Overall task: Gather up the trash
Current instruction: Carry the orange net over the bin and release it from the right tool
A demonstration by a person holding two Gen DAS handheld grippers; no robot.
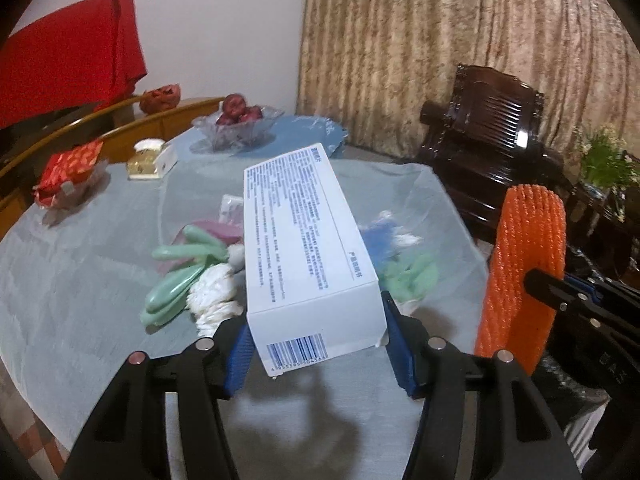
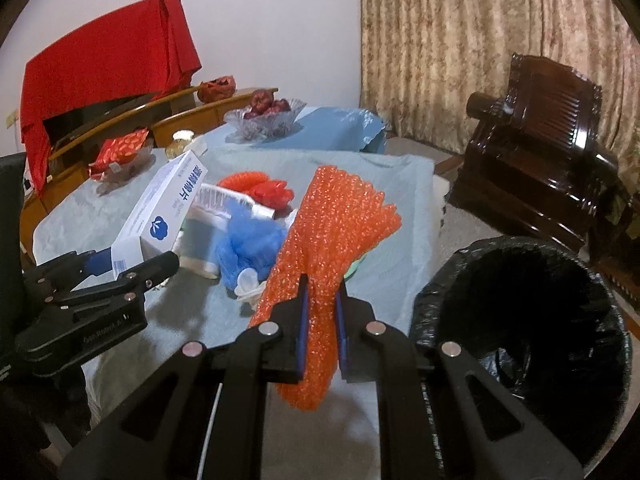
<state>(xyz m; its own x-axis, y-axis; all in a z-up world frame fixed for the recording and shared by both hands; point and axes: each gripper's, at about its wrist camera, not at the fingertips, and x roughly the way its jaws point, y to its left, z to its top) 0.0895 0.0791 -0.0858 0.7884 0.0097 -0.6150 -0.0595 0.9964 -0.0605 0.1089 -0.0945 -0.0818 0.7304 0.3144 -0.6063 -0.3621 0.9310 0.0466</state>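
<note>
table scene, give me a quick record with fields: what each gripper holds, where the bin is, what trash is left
left gripper: shut on white carton, lifted off the table
right gripper: shut on orange foam net, pinched thin
trash bin: black liner, open, at right beside the table
trash left on table: blue net, green foam pieces, white paper wad, second orange net
not trash: glass fruit bowl at far end

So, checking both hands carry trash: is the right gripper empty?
No, the right gripper is shut on the orange foam net.
</note>
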